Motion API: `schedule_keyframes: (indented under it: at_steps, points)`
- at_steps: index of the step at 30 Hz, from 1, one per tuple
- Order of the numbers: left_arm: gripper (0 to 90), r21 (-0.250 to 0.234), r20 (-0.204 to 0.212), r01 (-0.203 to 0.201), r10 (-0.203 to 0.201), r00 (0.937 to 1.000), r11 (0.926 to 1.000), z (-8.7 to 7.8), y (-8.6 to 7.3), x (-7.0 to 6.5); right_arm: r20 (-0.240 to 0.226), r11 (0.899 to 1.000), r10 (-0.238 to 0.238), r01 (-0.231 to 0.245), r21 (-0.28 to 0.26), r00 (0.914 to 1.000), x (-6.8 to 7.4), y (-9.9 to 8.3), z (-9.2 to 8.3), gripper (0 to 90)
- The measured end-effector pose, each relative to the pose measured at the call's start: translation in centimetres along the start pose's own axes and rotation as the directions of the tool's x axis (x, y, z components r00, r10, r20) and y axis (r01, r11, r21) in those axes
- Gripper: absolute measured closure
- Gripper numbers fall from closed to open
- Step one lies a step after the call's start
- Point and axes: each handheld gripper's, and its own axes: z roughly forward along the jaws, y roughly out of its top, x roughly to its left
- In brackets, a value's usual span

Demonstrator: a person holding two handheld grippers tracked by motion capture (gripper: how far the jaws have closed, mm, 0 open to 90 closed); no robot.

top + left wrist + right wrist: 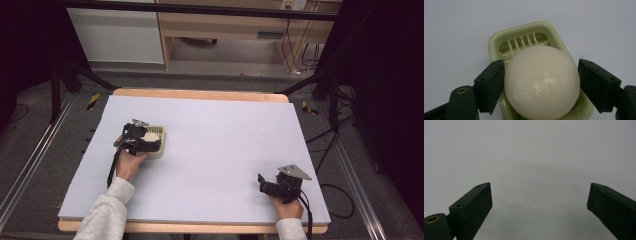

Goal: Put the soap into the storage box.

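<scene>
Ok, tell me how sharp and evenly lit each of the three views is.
High view: dim, the mat evenly lit, the surroundings dark, small things soft. Left gripper view: the round soap and soap dish sharp, a faint sheen on the soap, the left gripper jaws dark at its sides. Right gripper view: flat grey light, soft shadows on the mat between the right gripper jaws.
</scene>
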Motion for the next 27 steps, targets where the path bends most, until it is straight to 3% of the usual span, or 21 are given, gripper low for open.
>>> schedule_keyframes:
  at_steps: [11, 18, 27]
  points:
    - [18.8, -0.057, 0.017, -0.011, 0.012, 0.9998, 0.9983, -2.9, -0.6, 0.3, 0.001, 1.0, 0.007, -0.007, 0.0, 1.0, 0.0, 0.0, 0.0, 6.4]
    - [17.6, -0.073, 0.024, 0.009, -0.007, 0.9997, 0.9973, -4.2, -2.3, 1.2, 0.004, 1.0, 0.008, -0.008, -0.008, 1.0, 0.0, 0.0, -0.1, 6.4]
    - [16.9, -0.106, 0.004, -0.008, 0.008, 1.0, 0.9944, -6.2, -4.6, 1.5, -0.002, 1.0, 0.012, -0.013, -0.015, 0.9999, -0.1, -0.1, -0.1, 6.0]
